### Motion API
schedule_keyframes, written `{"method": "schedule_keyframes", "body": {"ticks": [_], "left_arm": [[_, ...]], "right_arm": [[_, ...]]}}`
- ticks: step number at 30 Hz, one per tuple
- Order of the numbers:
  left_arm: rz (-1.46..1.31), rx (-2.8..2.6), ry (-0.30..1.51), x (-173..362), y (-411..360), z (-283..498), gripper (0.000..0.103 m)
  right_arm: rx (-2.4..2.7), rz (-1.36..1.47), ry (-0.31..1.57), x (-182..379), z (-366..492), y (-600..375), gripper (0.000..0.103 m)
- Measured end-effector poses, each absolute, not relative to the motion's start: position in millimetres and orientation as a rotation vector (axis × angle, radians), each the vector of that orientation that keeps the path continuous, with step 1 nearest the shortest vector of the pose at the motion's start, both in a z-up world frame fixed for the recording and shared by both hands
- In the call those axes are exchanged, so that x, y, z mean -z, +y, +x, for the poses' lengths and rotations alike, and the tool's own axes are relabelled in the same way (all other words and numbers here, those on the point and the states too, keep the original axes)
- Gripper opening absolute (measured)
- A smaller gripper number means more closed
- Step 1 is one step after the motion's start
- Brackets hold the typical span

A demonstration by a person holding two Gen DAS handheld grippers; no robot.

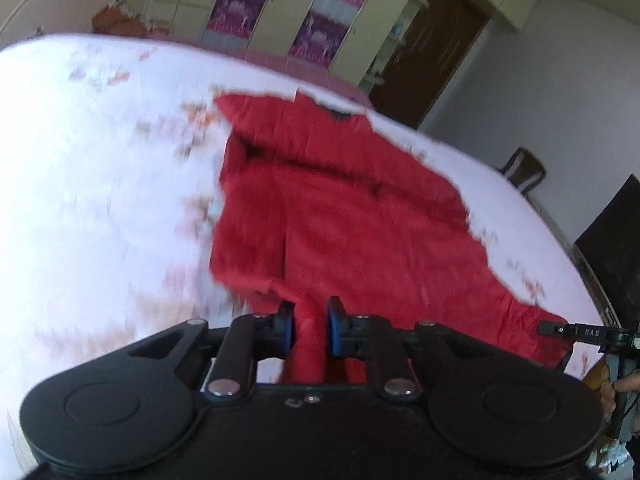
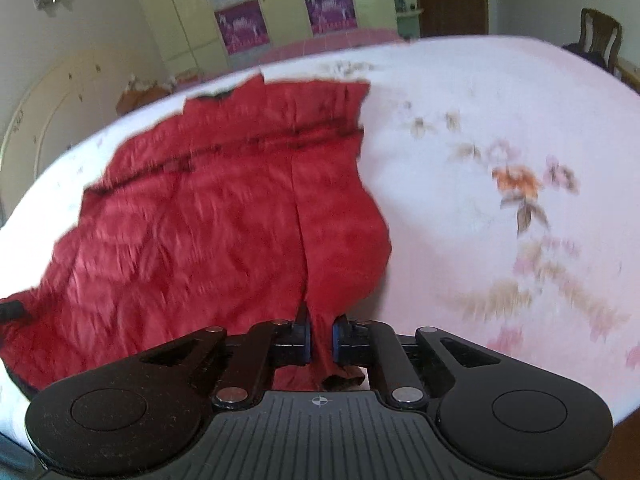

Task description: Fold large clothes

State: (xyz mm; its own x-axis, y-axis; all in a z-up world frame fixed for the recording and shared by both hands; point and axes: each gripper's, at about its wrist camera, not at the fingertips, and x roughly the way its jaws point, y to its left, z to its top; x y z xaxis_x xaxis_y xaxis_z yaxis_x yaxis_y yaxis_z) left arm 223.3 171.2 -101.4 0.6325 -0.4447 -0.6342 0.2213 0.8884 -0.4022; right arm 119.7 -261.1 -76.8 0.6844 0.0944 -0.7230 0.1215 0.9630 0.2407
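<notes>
A large red quilted garment (image 1: 340,208) lies spread on a white floral bed sheet (image 1: 100,160). My left gripper (image 1: 311,326) is shut on a bunched piece of its near edge, red cloth pinched between the blue pads. In the right wrist view the same red garment (image 2: 208,216) lies left of centre on the sheet (image 2: 500,140). My right gripper (image 2: 320,336) is shut on another bunched piece of its near edge. The right gripper's tip (image 1: 576,330) also shows at the far right of the left wrist view, at the garment's corner.
A wardrobe (image 1: 280,12) with purple panels stands beyond the bed, next to a brown door (image 1: 432,52). A wooden chair (image 2: 600,40) stands at the bed's far right. A dark panel (image 1: 612,248) stands beside the bed.
</notes>
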Motion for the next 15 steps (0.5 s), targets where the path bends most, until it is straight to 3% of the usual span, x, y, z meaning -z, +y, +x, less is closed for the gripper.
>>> {"method": "schedule_keyframes", "body": {"ticks": [15], "left_arm": [[-0.302, 0.282, 0.578, 42.1, 147.3, 358.5, 0.014]], "right_arm": [[-0.009, 0.297, 0.623, 22.8, 271.3, -287.1, 0.009]]}}
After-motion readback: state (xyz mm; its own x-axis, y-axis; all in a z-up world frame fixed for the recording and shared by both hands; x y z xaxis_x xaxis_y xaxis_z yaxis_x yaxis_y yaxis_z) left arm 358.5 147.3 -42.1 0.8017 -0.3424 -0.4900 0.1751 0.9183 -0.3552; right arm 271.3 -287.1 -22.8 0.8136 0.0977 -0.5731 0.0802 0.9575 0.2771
